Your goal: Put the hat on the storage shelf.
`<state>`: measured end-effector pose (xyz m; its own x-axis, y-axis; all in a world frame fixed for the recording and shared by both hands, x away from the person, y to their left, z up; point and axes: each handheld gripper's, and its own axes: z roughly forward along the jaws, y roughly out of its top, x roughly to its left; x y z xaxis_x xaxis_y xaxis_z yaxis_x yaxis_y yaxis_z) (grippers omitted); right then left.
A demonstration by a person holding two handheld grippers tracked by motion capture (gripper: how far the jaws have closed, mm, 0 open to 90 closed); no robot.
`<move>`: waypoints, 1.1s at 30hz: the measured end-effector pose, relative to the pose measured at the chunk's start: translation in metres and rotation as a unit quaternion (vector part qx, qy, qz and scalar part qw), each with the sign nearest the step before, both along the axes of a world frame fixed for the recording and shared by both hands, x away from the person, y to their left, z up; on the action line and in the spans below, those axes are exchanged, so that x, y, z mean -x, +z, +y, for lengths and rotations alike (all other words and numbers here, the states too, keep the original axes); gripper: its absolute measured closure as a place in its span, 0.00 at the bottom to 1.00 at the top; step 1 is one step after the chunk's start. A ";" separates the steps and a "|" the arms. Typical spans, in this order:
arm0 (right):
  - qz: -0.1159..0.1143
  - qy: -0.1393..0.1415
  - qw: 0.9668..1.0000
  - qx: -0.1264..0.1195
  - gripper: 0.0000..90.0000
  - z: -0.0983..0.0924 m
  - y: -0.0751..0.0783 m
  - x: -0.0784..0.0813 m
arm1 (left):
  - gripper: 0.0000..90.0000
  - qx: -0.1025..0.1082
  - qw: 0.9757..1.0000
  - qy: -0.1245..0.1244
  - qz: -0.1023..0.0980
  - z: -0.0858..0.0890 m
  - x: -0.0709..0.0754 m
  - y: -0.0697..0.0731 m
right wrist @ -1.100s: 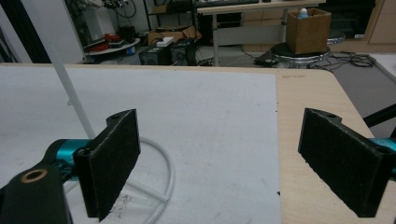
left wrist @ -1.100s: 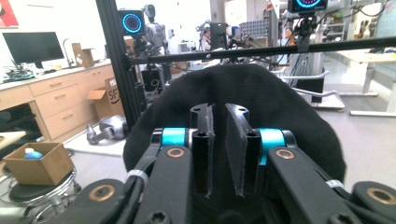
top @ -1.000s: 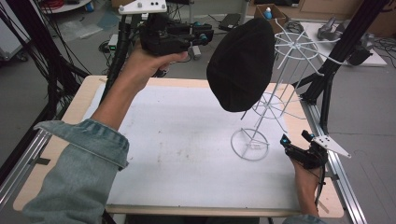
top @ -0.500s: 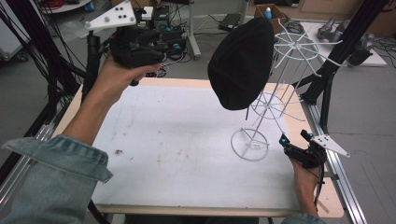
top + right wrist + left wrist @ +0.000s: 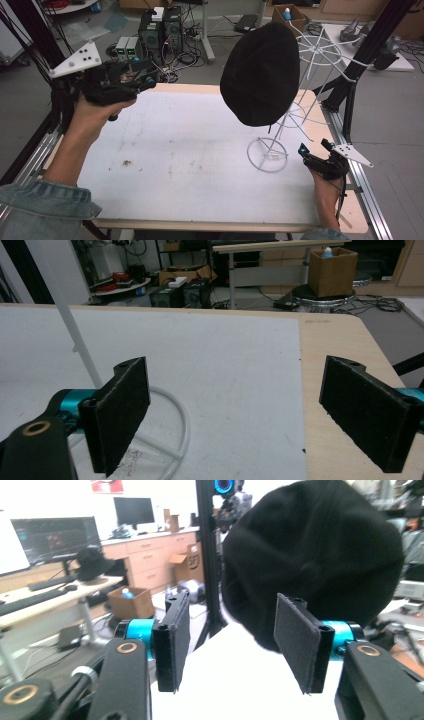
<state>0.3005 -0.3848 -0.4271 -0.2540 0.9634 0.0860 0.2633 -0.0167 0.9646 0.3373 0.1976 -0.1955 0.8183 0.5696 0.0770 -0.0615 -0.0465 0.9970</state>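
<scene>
Approach step: black beanie (image 5: 261, 75) hangs on the white wire stand (image 5: 280, 135) at the table's right, left gripper (image 5: 142, 80) empty with jaws just opening, right gripper (image 5: 315, 152) spread empty beside the stand's base ring; next, the left must close in on the beanie.

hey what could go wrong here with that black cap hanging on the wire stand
The black cap hangs high on the thin white wire stand, so it looks top-heavy; a tug could tip it. The right claw, open, sits beside the ring base without gripping it. The left claw, just opened and empty, is far off, so a hurried reach may knock the cap.
</scene>
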 end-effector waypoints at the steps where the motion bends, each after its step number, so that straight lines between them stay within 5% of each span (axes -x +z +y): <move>1: 0.001 -0.001 1.000 0.000 0.13 0.000 0.000 0.000 | 0.52 -0.004 1.000 0.005 0.000 0.002 0.001 -0.004; 13: 0.001 0.001 1.000 0.000 0.13 0.000 -0.001 -0.002 | 0.44 0.003 0.998 0.069 -0.002 0.024 0.021 -0.066; 21: 0.001 0.003 1.000 -0.002 0.13 0.001 0.000 -0.003 | 0.33 -0.013 0.990 0.141 0.012 0.032 0.026 -0.118; 28: 0.000 0.005 1.000 0.000 0.13 0.003 0.000 -0.004 | 0.27 -0.017 0.985 0.168 0.025 0.041 0.027 -0.157; 33: -0.002 0.004 1.000 -0.003 0.13 0.003 0.000 -0.004 | 0.26 -0.033 0.982 0.184 0.042 0.044 0.025 -0.171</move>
